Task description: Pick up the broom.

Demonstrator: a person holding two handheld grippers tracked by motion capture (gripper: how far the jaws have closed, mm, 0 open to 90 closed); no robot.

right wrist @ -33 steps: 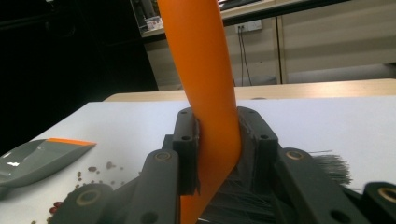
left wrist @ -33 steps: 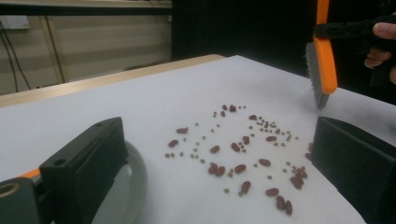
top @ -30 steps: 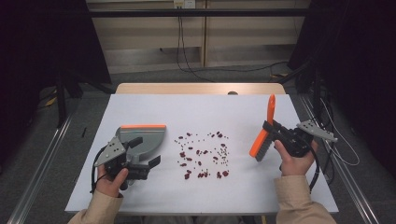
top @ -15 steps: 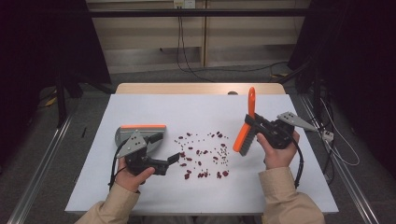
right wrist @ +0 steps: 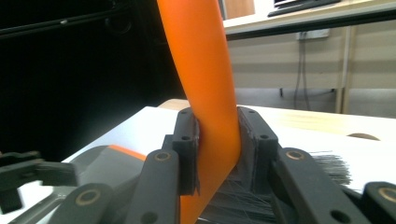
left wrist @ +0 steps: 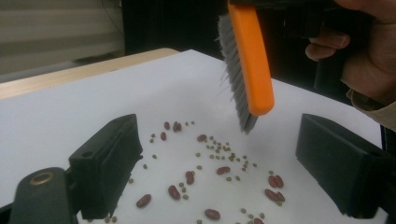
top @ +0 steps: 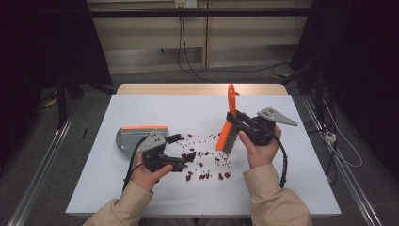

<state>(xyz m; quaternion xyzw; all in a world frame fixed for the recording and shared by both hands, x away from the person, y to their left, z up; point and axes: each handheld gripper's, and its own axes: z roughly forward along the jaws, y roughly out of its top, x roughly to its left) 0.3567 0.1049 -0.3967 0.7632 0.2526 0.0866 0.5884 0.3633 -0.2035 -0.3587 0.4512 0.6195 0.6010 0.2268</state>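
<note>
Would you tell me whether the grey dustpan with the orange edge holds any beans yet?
Empty, as far as the high view shows: the grey dustpan with the orange edge has a bare pan, and the red beans lie scattered on the white table.

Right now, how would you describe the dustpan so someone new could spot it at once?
Start at the white table and look to its left half, just beyond the left gripper. The dustpan lies flat there, beside the scattered beans. It is grey with an orange strip along its far edge, unlike the orange-handled brush, which the right gripper holds upright.
</note>
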